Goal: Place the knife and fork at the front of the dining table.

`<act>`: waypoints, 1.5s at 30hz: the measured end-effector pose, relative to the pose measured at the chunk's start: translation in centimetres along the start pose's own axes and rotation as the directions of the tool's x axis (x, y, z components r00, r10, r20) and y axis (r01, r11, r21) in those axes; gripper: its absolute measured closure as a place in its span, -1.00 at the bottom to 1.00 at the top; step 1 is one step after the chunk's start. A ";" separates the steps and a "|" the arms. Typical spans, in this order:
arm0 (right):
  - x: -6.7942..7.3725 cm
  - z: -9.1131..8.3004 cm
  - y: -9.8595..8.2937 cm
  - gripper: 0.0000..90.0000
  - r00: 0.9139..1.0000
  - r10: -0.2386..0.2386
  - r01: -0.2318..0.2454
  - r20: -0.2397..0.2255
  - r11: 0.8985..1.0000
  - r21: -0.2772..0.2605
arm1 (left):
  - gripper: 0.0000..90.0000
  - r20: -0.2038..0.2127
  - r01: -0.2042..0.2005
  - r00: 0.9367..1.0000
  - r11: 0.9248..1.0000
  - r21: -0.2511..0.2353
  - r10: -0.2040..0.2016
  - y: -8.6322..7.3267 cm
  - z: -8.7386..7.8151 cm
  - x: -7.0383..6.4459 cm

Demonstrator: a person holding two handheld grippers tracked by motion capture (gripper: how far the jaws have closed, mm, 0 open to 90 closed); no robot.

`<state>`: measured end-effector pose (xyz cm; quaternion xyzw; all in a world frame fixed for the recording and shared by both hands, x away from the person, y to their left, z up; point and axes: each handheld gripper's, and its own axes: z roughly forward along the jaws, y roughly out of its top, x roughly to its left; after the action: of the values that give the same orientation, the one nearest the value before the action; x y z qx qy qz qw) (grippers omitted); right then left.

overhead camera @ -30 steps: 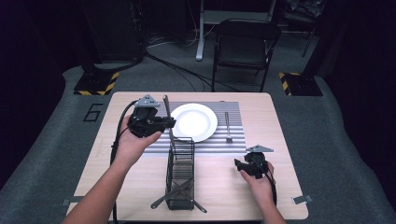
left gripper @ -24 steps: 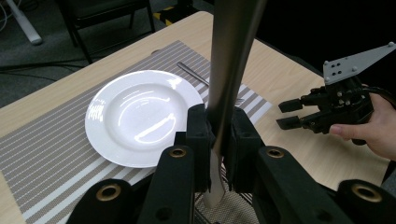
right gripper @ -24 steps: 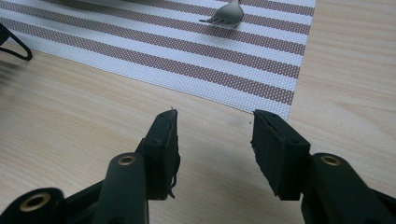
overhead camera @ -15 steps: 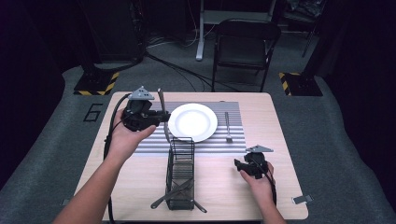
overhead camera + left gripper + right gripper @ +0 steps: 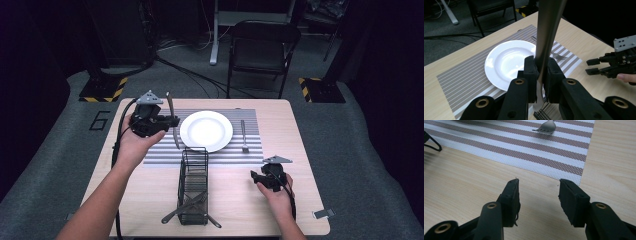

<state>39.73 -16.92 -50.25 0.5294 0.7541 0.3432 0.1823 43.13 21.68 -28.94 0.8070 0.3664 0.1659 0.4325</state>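
My left gripper is raised over the placemat's left part, just left of the white plate. It is shut on a long metal knife held nearly upright. In the left gripper view the knife rises between the pads of my left gripper, with the plate behind it. A fork lies on the placement mat right of the plate. My right gripper rests low near the table's front right, open, with nothing between its fingers.
A striped placemat lies under the plate. A black wire basket stands at the front centre with utensils in it. A folding chair stands beyond the table's far edge. The fork tip lies ahead of the right gripper.
My left gripper has carried the knife a little left and away from the basket. The right gripper has not moved.
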 end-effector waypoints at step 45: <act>0.1 0.3 -0.1 0.09 1.000 0.009 -0.009 -0.003 1.000 0.009 | 0.81 -0.131 0.110 0.985 0.994 0.008 -0.108 -7.5 3.4 5.3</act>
<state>39.81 -16.74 -50.53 0.5332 0.7535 0.3413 0.1772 45.35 26.25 -37.26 0.7766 0.4387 0.1914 0.4097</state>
